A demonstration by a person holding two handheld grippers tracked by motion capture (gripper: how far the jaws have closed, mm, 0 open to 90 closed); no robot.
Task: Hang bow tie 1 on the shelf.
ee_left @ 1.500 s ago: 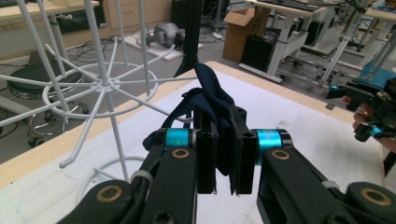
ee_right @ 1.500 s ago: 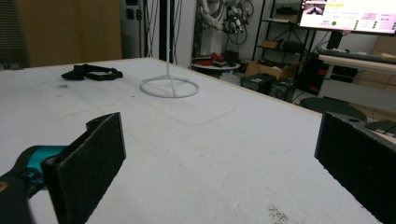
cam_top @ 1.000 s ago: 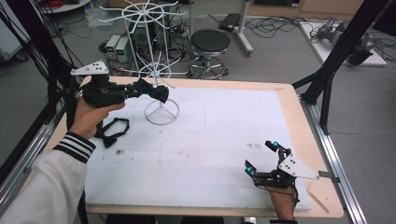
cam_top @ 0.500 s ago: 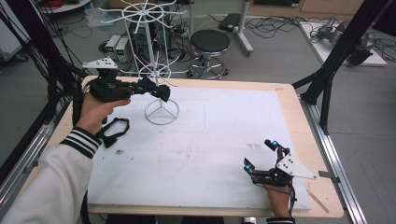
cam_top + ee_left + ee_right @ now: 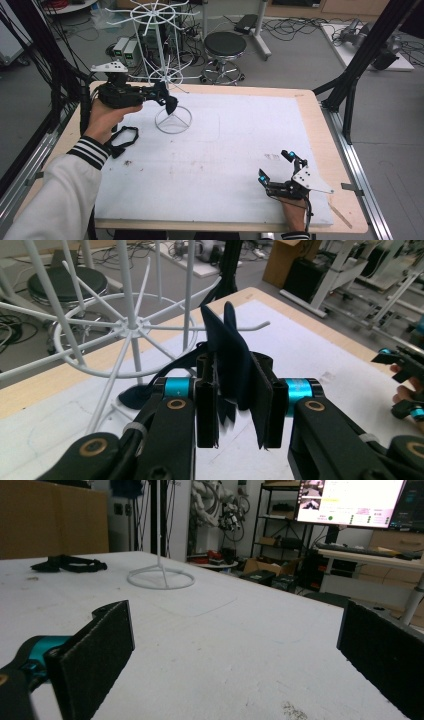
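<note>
A white wire rack [image 5: 161, 60] stands on a ring base [image 5: 173, 120] at the table's far left, with spoked wheels of hooks up its pole. My left gripper [image 5: 167, 100] is held beside the pole, just below the lower wheel [image 5: 132, 327], and is shut on a dark navy strap [image 5: 227, 340] that sticks up between the jaws near a hook tip [image 5: 250, 326]. A second black strap [image 5: 122, 140] lies on the table under the left hand. My right gripper [image 5: 274, 165] rests near the front right edge, open and empty.
A white mat [image 5: 225, 150] covers the wooden table [image 5: 315, 120]. In the right gripper view the ring base [image 5: 161, 577] and the lying strap [image 5: 70, 564] show far ahead. A stool [image 5: 225, 45] and cables sit on the floor behind.
My left gripper has shifted slightly to the right, toward the rack pole, still holding the dark strap. The right gripper has not moved.
</note>
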